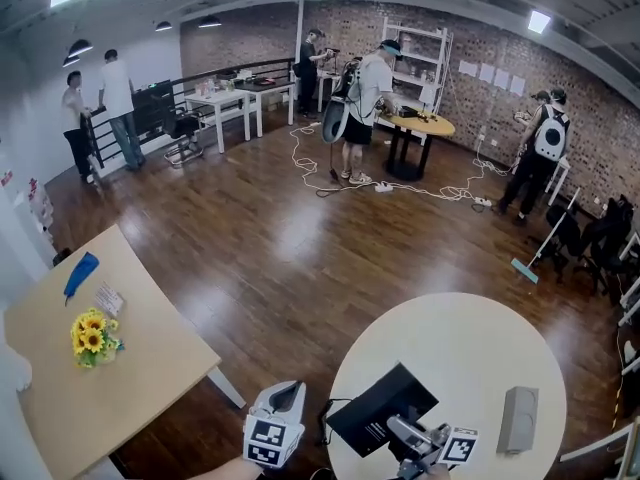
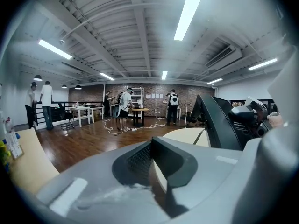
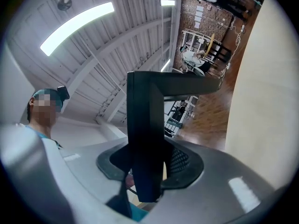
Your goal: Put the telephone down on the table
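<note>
1. Left gripper (image 1: pixel 288 394) sat closest, at the bottom edge of the head view, over bare floor just left of the round tabletop (image 1: pixel 470 343). Jaws were apart w/ nothing btwn them. Floor & tabletop rim showed through the gap in its own view. It took no part in the carry, as far as seen.
2. Telephone (image 1: pixel 378 411), black & flat, came next to the right. It was tilted over the near-left part of the round tabletop, w/ its cord (image 1: pixel 325 420) hanging off its left side past the rim. The left gripper view showed it on a slant w/ tabletop visible beneath, so prob. not resting yet.
3. Right gripper (image 1: pixel 402 429) had its jaws clamped on the telephone. Its own view showed the black panel straight btwn them.
4. Grey boxy item (image 1: pixel 518 419) lay flat further right on the same tabletop, well apart from the telephone. Couldn't tell what it was.
5. Progress, my read: telephone in grasp & over the tabletop, so that part was done. Left to do: lower it level onto a bare patch, release the jaws, back off.
</note>
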`<state>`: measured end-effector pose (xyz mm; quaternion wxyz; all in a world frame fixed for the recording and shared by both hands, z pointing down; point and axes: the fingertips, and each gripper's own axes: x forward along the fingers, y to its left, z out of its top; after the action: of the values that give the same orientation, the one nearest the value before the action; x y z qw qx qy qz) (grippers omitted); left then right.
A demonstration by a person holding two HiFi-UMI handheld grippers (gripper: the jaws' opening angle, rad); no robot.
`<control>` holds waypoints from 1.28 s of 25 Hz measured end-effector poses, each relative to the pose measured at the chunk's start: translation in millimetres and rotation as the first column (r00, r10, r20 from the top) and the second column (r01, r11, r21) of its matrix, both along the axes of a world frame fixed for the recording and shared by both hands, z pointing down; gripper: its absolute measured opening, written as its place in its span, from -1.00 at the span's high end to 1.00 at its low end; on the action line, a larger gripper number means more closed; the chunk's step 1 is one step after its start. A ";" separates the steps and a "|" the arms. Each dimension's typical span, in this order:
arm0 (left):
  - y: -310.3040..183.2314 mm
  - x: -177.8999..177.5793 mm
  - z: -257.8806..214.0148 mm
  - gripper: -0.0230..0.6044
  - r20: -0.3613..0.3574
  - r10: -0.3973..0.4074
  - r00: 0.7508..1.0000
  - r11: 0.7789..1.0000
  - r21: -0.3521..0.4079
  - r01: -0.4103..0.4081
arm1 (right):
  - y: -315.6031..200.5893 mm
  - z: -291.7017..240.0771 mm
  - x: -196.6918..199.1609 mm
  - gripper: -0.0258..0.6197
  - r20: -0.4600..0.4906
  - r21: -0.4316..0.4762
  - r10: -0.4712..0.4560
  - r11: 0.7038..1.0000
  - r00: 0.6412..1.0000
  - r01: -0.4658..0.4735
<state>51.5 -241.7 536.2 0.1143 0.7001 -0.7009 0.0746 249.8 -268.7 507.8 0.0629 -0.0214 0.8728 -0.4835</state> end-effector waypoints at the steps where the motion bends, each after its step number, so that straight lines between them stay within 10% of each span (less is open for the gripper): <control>1: 3.5 -8.5 -0.4 0.88 0.000 -0.012 1.000 1.000 0.004 0.012 | 0.8 0.1 -6.9 0.45 -0.006 0.006 -0.007 1.000 1.000 0.008; 32: 126.0 -235.9 -18.2 0.88 -0.035 -0.289 0.957 0.953 0.087 0.291 | 77.3 -30.5 -239.4 0.45 -0.021 0.064 -0.255 0.965 0.967 0.256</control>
<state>-184.4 -115.7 518.0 0.0997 0.5950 -0.7973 0.0172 10.5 -191.4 477.3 -0.0050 0.0903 0.8843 -0.4581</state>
